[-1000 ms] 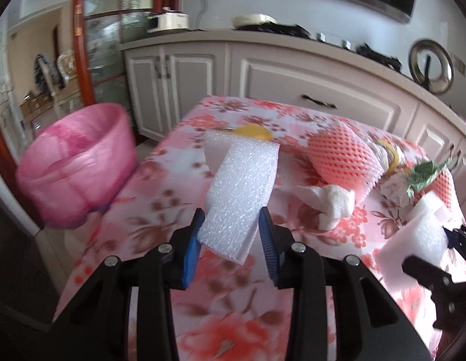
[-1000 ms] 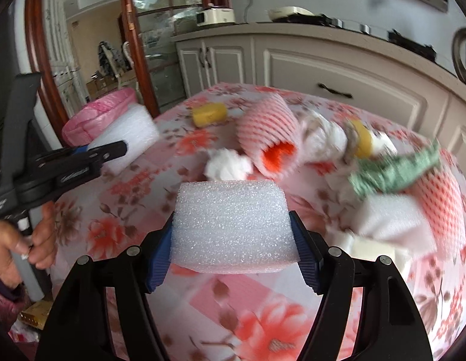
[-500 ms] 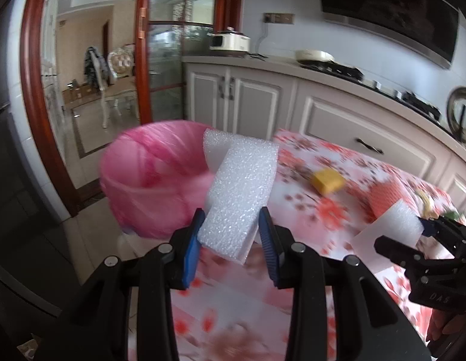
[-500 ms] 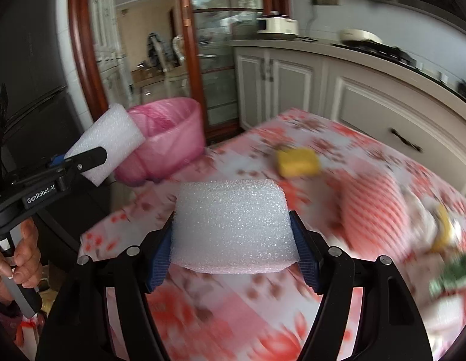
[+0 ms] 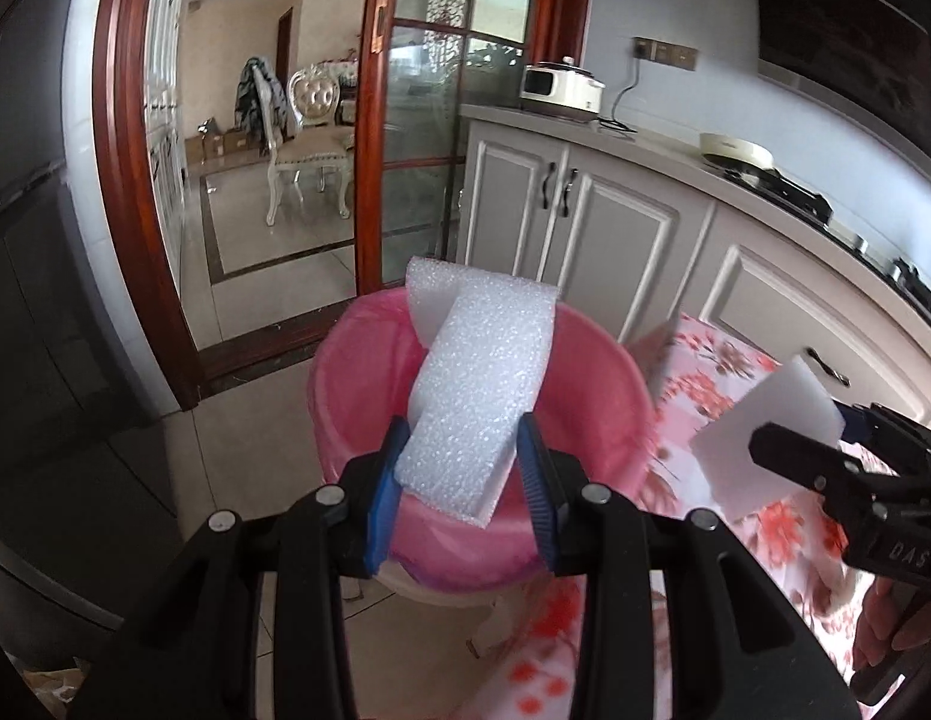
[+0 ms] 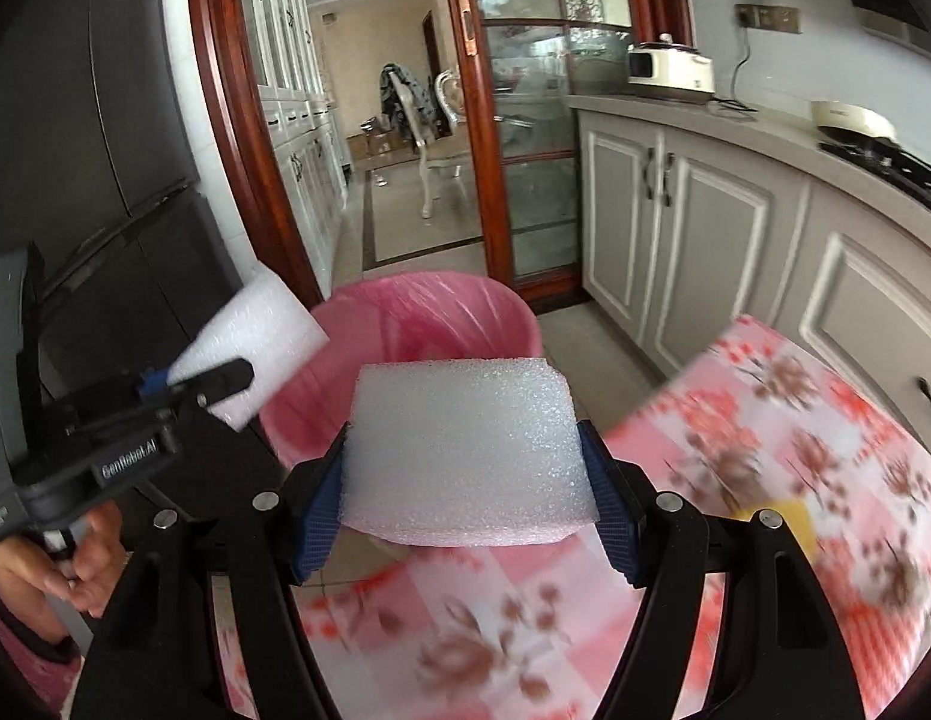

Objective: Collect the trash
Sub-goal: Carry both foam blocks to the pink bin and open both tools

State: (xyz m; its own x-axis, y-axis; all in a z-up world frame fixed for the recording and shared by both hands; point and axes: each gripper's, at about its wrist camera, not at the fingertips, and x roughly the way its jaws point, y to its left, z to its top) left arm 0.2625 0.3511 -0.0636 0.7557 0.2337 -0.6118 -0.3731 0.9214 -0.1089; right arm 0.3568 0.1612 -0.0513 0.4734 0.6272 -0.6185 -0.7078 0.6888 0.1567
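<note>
Two foam pieces are held over and beside a lined bin standing on the floor off the counter's end.

In the left wrist view, the folded foam strip point(image 5: 477, 384) is held between the fingers of the left claw point(image 5: 462, 480), directly in front of and above the bin point(image 5: 591, 396). The counter point(image 5: 783, 516) is seen at 3 o'clock of the bin, with the right claw point(image 5: 849, 450) and its foam block point(image 5: 765, 420) above it. In the right wrist view, the foam block point(image 6: 465, 450) is clamped in the right claw point(image 6: 465, 492), with the bin point(image 6: 429, 324) behind it at 12 o'clock. The left claw point(image 6: 189, 384) is seen at 9 o'clock, its strip point(image 6: 255, 336) by the bin's rim. The cabinets point(image 6: 705, 228) stand behind the counter point(image 6: 795, 450) at 2 o'clock, and the doorway point(image 6: 405, 138) lies beyond the bin.
</note>
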